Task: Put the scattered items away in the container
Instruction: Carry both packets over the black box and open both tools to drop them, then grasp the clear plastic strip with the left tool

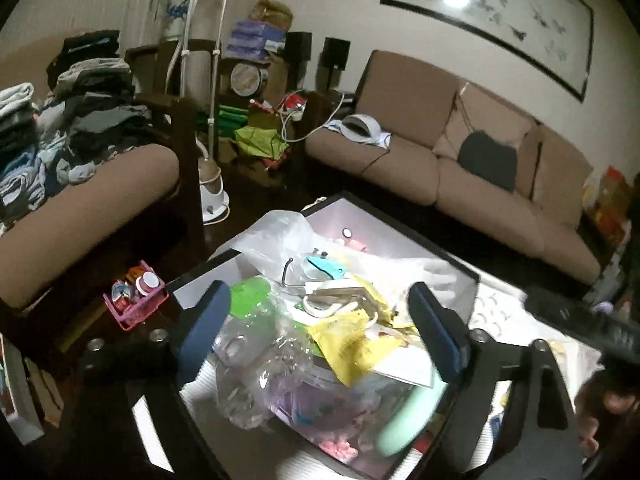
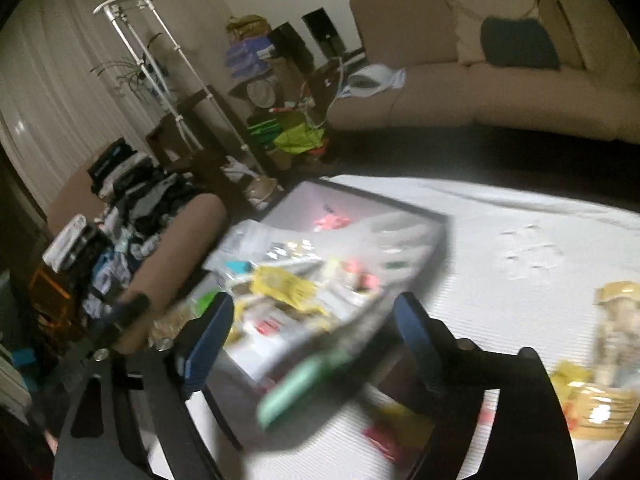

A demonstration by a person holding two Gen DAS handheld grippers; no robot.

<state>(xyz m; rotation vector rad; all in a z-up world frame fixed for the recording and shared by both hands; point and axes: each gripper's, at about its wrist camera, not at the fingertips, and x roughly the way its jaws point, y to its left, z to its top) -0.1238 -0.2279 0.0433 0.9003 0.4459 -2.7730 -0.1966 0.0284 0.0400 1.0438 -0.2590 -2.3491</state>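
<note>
Both my left gripper (image 1: 320, 340) and right gripper (image 2: 316, 344) gape wide, holding nothing; I'd guide the green case (image 2: 304, 380) into the box (image 1: 460, 270); steady, low, clear of its rim.

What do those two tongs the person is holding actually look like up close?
Both look alike. The left tongs have two flat dark-blue pads on chunky black arms fixed with round silver bolts. The right tongs show the same blue pads on black frames.

place: home living room | evidence: brown sofa (image 1: 460, 152), framed painting (image 1: 492, 20), piled clothes (image 1: 80, 92)
</note>
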